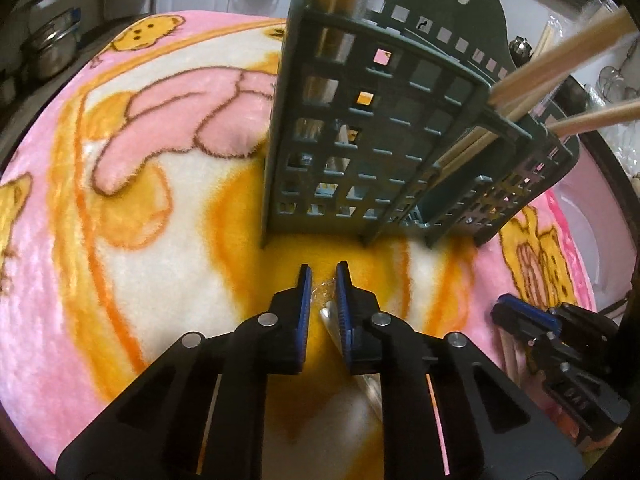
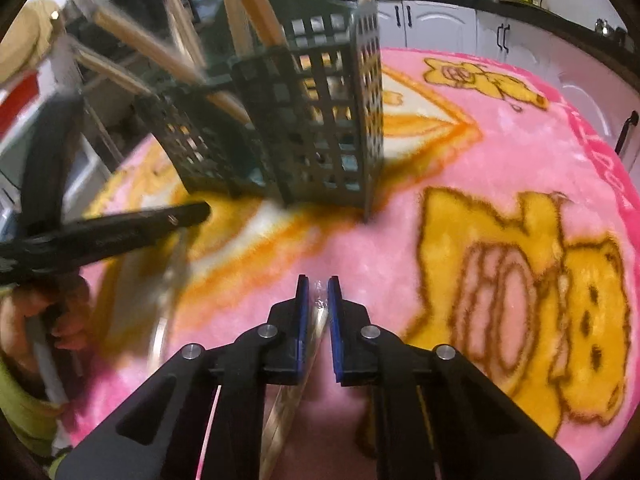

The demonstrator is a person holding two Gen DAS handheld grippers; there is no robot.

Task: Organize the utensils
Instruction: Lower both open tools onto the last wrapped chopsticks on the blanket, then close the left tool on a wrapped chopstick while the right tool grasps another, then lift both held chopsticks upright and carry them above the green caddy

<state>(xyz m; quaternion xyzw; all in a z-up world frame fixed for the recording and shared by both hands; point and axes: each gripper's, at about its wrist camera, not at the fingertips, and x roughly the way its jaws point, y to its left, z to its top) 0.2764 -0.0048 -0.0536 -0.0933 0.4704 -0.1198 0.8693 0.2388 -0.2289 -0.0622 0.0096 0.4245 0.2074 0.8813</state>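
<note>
A dark green slotted utensil caddy (image 1: 360, 152) (image 2: 312, 140) stands upright on a pink and yellow bear blanket (image 1: 140, 200). Wooden handles (image 1: 560, 60) (image 2: 248, 0) stick out of its top. My left gripper (image 1: 324, 270) sits just in front of the caddy's base, shut on a clear-wrapped utensil (image 1: 328, 314) that runs back under the fingers. My right gripper (image 2: 318, 280) is low over the pink blanket, shut on a clear-wrapped pair of chopsticks (image 2: 316, 324). Each view shows the other gripper at its edge (image 1: 520, 312) (image 2: 192, 214).
A person's hand (image 2: 60, 312) holds the left tool's handle. A metal pot (image 1: 52, 52) stands beyond the blanket's far left edge and glassware (image 1: 612, 80) at the right. White kitchen cabinets (image 2: 440, 24) run along the back. The blanket (image 2: 520, 160) spreads right of the caddy.
</note>
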